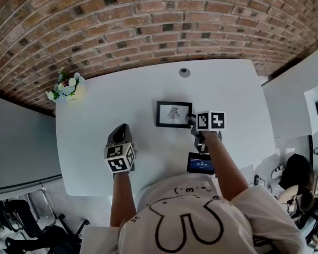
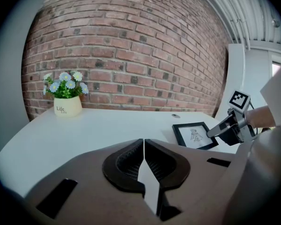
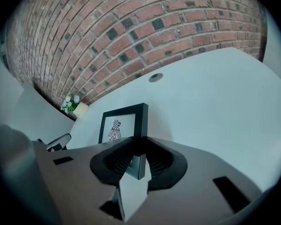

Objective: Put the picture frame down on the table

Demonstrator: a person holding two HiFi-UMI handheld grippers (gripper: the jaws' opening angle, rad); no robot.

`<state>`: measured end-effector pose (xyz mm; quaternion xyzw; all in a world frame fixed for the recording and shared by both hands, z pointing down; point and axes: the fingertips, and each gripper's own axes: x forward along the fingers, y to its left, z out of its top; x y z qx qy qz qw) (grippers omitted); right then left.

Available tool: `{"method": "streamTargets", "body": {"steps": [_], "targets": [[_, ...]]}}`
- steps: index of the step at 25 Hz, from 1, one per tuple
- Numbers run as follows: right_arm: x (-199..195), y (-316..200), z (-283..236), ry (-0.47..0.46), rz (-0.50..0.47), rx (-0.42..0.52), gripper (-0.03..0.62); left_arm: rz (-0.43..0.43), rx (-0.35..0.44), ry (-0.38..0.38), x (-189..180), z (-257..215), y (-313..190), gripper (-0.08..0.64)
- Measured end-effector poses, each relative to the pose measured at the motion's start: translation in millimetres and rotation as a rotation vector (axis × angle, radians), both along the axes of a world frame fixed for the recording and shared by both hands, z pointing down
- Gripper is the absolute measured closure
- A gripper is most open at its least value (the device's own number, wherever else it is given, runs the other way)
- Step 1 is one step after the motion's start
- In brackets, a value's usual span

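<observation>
Head view: the black-edged rectangular picture frame (image 1: pixel 174 114) sat near the middle of the white tabletop (image 1: pixel 95 142), with the right gripper (image 1: pixel 193 121) at its right edge.

Left gripper view: the left gripper (image 2: pixel 144 172), pressed together and empty, waited aside.

Right gripper view: the jaws pinched the frame's edge, probably to steady the lowering.

Left gripper (image 1: pixel 121 127): jaws together, empty, angled slightly down, forearm reaching forward. Right gripper (image 1: pixel 192 123): pitched steeply down, jaws clamped on picture frame (image 1: pixel 173 114) edge, arm extended.
</observation>
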<state>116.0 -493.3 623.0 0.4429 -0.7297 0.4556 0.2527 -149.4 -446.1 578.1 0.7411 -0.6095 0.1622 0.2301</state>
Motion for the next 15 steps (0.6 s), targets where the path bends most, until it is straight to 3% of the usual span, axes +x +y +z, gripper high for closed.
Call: {"method": "streamTargets", "body": {"steps": [15], "targets": [[10.9,-6.4,19.4,0.176,0.057,0.016,0.514,0.005,-0.002,0.007,-2.7,-0.1,-2.6,0.541]]}}
